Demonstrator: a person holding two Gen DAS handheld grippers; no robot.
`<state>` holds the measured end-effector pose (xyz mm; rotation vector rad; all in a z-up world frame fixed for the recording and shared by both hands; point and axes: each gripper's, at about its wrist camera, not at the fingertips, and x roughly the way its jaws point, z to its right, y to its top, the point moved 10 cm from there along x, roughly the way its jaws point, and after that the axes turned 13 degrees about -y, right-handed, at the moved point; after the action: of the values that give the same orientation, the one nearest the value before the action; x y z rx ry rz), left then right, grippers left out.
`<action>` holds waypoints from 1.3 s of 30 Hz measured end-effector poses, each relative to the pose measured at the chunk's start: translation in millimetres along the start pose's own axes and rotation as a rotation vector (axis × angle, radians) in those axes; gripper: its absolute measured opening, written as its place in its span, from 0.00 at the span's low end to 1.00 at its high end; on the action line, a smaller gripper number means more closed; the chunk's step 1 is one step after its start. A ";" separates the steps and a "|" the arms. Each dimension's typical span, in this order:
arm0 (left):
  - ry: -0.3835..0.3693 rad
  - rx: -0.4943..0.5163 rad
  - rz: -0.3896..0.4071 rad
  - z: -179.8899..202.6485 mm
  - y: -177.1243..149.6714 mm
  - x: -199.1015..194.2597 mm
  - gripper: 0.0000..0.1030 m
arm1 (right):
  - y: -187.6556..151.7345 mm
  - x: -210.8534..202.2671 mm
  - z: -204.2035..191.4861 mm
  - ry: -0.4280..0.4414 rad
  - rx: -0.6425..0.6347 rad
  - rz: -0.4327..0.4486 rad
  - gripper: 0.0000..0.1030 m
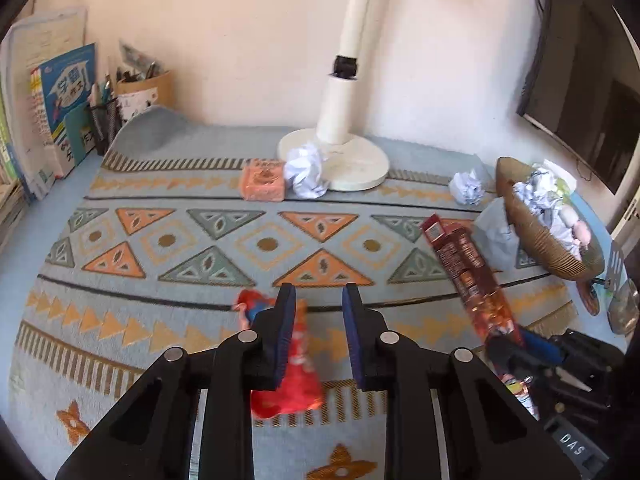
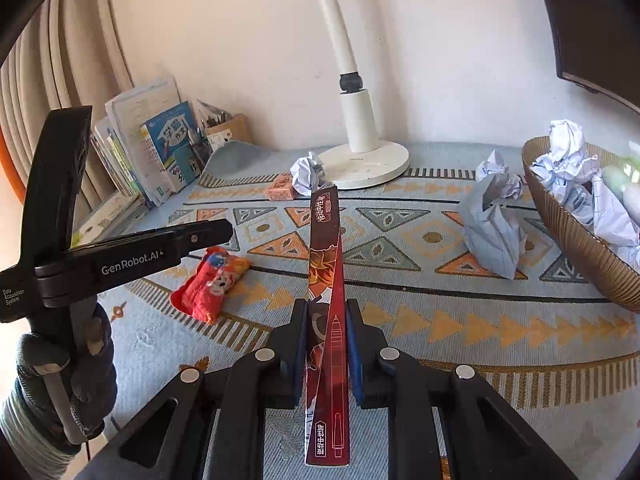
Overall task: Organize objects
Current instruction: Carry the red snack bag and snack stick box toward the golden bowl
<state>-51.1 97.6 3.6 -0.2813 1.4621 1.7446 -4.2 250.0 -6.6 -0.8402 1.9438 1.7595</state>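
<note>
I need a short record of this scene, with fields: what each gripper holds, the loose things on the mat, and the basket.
right gripper: shut on a long red box
left gripper: holds nothing, above a red snack bag
on mat: crumpled paper balls, small orange box, lamp base
basket: holds crumpled paper

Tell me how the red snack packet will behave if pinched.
The red snack packet looks like soft, crumpled film, so it will probably squash and flop, not stay stiff. It lies flat on the mat, so rolling seems unlikely. Being small, it is likely light.
</note>
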 end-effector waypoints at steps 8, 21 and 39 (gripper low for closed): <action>-0.204 0.109 0.044 99.5 72.8 1.3 0.19 | 29.3 -52.5 64.5 0.024 0.031 0.003 0.17; 0.028 -0.066 -0.158 -45.6 -47.9 1.8 0.71 | -35.3 32.6 26.6 -0.114 -0.117 -0.205 0.17; -0.091 0.019 -0.123 6.2 -33.4 1.1 0.31 | -8.8 -13.2 30.0 -0.074 0.000 -0.085 0.16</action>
<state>-26.4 103.2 -19.0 -0.2724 1.3664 1.6233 8.1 281.6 -8.9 -0.8333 1.8336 1.7170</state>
